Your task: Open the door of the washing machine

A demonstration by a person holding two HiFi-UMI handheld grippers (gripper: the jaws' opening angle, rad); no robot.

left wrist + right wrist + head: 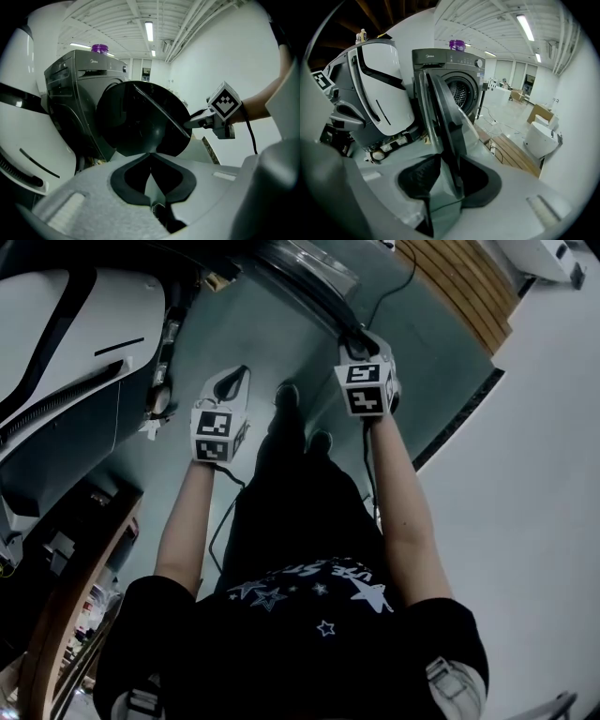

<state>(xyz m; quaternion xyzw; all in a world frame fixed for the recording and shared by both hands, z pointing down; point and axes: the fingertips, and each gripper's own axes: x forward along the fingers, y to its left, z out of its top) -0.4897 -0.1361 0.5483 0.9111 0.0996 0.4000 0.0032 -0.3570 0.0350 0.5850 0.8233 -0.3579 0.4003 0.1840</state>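
Note:
A dark grey washing machine (454, 61) stands with its round door (440, 108) swung out, the drum opening (461, 93) bare behind it. My right gripper (449, 161) is shut on the door's outer edge, the dark rim and glass running between its pads. In the left gripper view the right gripper (190, 124) holds the door (136, 122) at its right edge. My left gripper (150, 157) is shut on nothing, hanging in front of the door and apart from it. In the head view the left gripper (234, 381) is to the left of the right gripper (361, 341), which sits below the door rim (309, 268).
A large white rounded machine (66, 343) stands close on the left, beside the washer. A purple cap (457, 45) sits on the washer's top. A wooden platform (469, 287) and a white wall (544, 474) lie to the right. The person's feet (286, 399) stand on the green floor.

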